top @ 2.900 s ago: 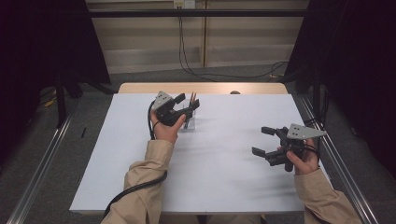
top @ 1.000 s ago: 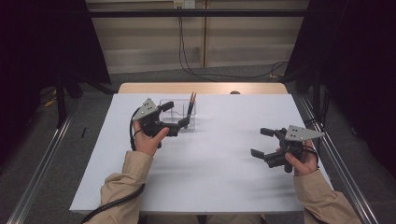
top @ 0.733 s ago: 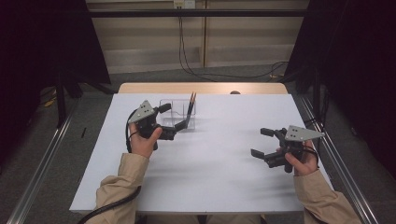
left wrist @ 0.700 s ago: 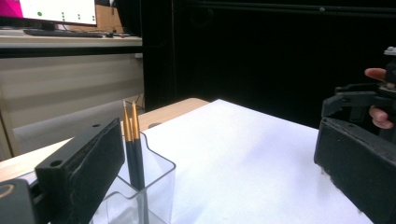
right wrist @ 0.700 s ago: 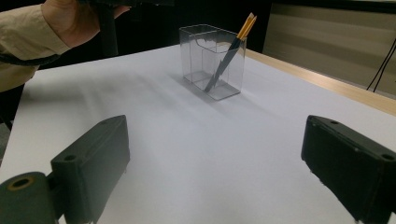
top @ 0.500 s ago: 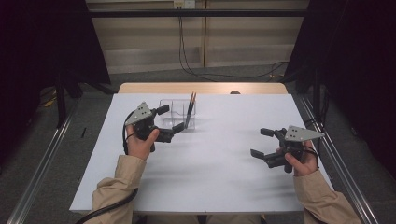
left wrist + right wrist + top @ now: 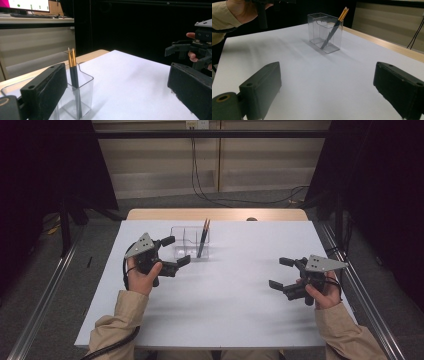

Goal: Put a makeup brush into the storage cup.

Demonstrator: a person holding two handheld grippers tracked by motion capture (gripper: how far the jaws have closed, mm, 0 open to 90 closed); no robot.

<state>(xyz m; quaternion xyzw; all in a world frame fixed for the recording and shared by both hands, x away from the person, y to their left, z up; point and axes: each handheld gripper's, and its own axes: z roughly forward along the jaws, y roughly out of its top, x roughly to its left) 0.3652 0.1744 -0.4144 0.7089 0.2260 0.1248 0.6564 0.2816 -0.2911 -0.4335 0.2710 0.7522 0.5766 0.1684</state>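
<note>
Clear holder (image 7: 189,243) beside left tongs (image 7: 176,252)

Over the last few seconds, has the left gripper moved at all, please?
Yes. The left gripper has drawn back left and toward the person, away from the clear holder.

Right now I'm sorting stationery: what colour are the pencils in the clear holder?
Pencils: black lower bodies, orange-gold tops; clearest in the right gripper view.

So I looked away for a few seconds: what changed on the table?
The left gripper let go of the pens standing in the clear holder, then drew back toward the person and to the left, jaws open. The right gripper stayed put, open; holder and pens did not move.
</note>
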